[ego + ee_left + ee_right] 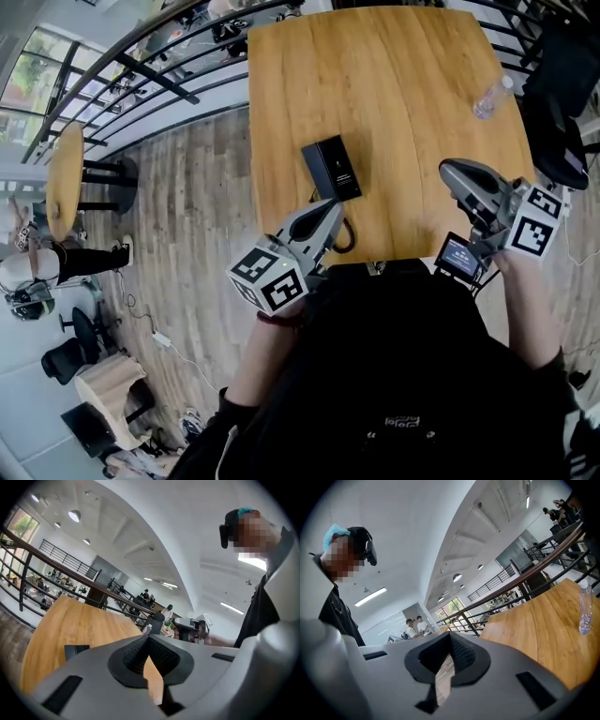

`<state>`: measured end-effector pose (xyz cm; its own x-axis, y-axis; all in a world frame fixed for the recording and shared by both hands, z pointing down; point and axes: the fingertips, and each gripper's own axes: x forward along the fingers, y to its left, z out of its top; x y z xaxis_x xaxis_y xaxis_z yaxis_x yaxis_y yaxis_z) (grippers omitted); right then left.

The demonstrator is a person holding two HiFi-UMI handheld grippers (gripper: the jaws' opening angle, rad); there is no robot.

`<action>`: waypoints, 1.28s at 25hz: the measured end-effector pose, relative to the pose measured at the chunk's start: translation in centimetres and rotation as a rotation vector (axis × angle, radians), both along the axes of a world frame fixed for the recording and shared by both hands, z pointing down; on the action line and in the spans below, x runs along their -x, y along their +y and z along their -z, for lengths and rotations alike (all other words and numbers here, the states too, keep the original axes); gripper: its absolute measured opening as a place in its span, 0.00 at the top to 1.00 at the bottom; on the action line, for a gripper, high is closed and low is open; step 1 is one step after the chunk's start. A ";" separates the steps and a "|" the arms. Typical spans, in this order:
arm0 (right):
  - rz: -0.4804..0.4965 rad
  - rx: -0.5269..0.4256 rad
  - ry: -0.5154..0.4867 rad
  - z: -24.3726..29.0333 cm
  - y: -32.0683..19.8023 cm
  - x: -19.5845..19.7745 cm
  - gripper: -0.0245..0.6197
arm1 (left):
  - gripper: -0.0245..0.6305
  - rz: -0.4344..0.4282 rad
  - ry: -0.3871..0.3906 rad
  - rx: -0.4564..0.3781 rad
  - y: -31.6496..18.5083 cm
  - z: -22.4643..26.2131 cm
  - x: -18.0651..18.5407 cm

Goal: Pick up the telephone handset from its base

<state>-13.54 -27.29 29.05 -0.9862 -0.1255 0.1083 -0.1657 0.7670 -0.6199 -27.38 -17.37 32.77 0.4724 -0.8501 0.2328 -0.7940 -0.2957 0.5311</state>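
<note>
**Both tongs clenched and empty, telephone untouched on the bench**

Here's the picture from the head view: the black telephone (331, 169) sits on the wooden bench (394, 84), toward the near-left part of it. From this height the handset can't be told apart from its base. A dark cord (343, 238) curls from the phone toward the near edge.

The left tongs (327, 210) hover just short of the phone's near end, over that cord. Their jaws are pressed together with nothing between them, and no contact with the phone is visible. In the left gripper view the phone (76, 649) shows low on the left, beside the snout.

Over on the right, the right tongs (452, 174) hang above the near-right of the bench, well apart from the phone, also clamped shut on nothing. A clear bottle (491, 97) stands upright near the far-right edge.
</note>
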 end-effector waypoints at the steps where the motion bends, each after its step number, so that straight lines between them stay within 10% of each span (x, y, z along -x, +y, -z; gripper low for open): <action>1: -0.004 -0.008 0.006 0.1 0.2 0.7 0.94 | 0.96 -0.013 -0.002 -0.004 -0.1 -0.1 0.2; 21: -0.177 -0.076 0.129 0.0 1.3 8.2 0.94 | 0.96 -0.136 0.087 0.045 0.1 -6.3 11.2; 32: -0.199 -0.056 0.179 0.4 1.9 8.2 0.94 | 0.96 -0.176 0.123 0.067 -0.9 -7.7 10.8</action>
<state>-21.73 -25.43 28.69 -0.9072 -0.3256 0.2665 -0.4199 0.7404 -0.5248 -38.20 -18.27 40.42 0.6401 -0.7370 0.2172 -0.6612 -0.3845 0.6441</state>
